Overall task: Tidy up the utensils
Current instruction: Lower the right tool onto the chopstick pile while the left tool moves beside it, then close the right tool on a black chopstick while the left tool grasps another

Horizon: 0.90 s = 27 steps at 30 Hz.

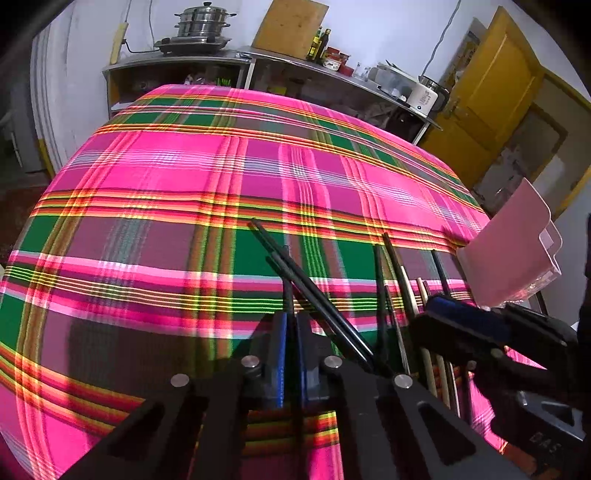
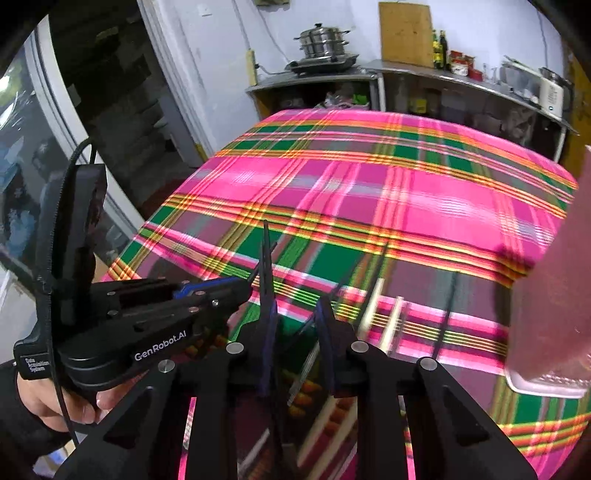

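Note:
My left gripper (image 1: pixel 290 325) is shut on a black chopstick (image 1: pixel 289 291) that stands up between its blue pads; it also shows in the right wrist view (image 2: pixel 243 284). A pair of black chopsticks (image 1: pixel 306 284) lies slanted just right of it. Several more chopsticks, black and pale (image 1: pixel 410 295), lie on the plaid cloth. My right gripper (image 2: pixel 295 314) is open above these chopsticks (image 2: pixel 373 314); its finger (image 1: pixel 461 314) shows from the side in the left wrist view. A pink plastic utensil holder (image 1: pixel 513 251) stands at the table's right edge, close by in the right wrist view (image 2: pixel 550 280).
The table carries a pink, green and yellow plaid cloth (image 1: pixel 221 177). Behind it a metal shelf (image 1: pixel 236 59) holds a steamer pot (image 1: pixel 203 22), bottles and a white kettle (image 1: pixel 424 96). A yellow door (image 1: pixel 495 92) is at the right.

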### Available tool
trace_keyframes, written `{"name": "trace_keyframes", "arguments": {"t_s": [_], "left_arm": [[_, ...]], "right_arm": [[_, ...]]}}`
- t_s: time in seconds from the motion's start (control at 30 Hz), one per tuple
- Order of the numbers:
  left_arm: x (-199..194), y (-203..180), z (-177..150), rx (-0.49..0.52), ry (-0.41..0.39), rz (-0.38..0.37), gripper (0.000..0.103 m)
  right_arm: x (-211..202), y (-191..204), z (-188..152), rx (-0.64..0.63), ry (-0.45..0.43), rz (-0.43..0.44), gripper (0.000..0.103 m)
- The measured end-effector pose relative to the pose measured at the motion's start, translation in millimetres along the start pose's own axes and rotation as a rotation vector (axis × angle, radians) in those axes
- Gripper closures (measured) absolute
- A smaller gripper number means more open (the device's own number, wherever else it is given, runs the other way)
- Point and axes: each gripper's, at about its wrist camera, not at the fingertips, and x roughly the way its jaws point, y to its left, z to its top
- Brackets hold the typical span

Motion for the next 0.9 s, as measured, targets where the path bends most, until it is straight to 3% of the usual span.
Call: {"name": "trace_keyframes", "arguments": {"t_s": [0.2,0.27,0.63,0.9], "left_arm": [[0,4,2,0.006,0.001,-0.013,0.098],[0,5,2,0.002,0.001,-0.021,0.098],[-2,11,0,-0.013,0.008,-0.039,0.098],[0,7,2,0.017,0.025,-0.028,0.098]], "right_arm": [[17,14,5,-0.041,0.037,0.039,0.081],[23,17,6,-0.053,0.054,0.045,0.086],[47,9,7,-0.057,0.124,-0.005,0.091],[54,9,15,-0.068,0.127,-0.017,0.091]]}}
